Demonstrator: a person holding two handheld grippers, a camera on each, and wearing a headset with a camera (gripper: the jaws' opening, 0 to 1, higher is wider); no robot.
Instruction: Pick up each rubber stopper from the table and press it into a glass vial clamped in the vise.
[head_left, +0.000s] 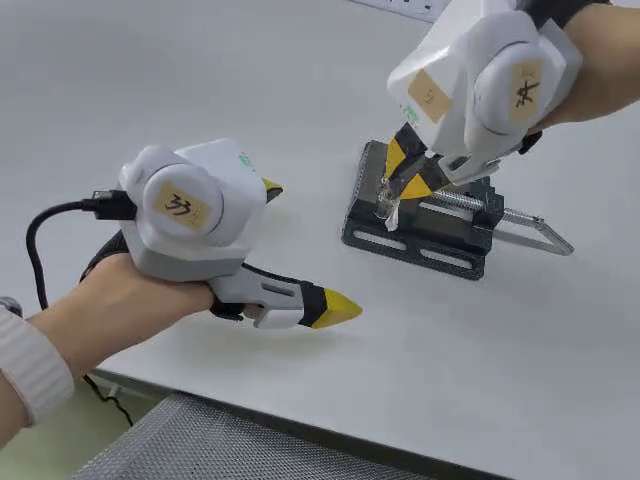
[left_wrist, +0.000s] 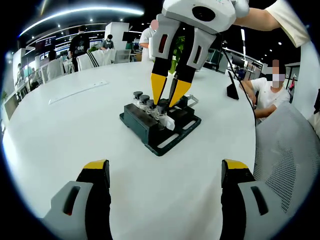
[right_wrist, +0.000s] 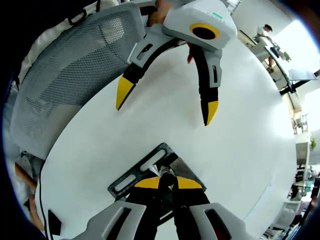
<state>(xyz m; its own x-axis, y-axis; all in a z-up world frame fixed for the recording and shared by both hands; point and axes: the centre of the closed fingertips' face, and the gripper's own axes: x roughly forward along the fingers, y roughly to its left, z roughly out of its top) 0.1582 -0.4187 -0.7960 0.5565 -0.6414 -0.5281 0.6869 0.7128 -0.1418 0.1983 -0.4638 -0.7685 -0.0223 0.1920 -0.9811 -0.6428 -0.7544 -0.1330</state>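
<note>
A black vise (head_left: 430, 245) stands on the white table and clamps a row of glass vials (left_wrist: 151, 107), several with dark rubber stoppers on top. My right gripper (head_left: 403, 178) points down over the vise; its yellow tips are shut on the stopper (left_wrist: 163, 104) of the vial at the row's end. The right gripper view has that stopper (right_wrist: 167, 176) pinched between the two tips of the right gripper (right_wrist: 168, 183). My left gripper (head_left: 306, 248) hovers open just above the table to the left of the vise, with nothing between its jaws.
The vise's screw handle (head_left: 520, 225) sticks out to the right. A black cable (head_left: 45, 235) trails from the left gripper. A grey mesh chair (head_left: 220, 445) sits at the table's near edge. People sit at the far side of the table (left_wrist: 75, 130).
</note>
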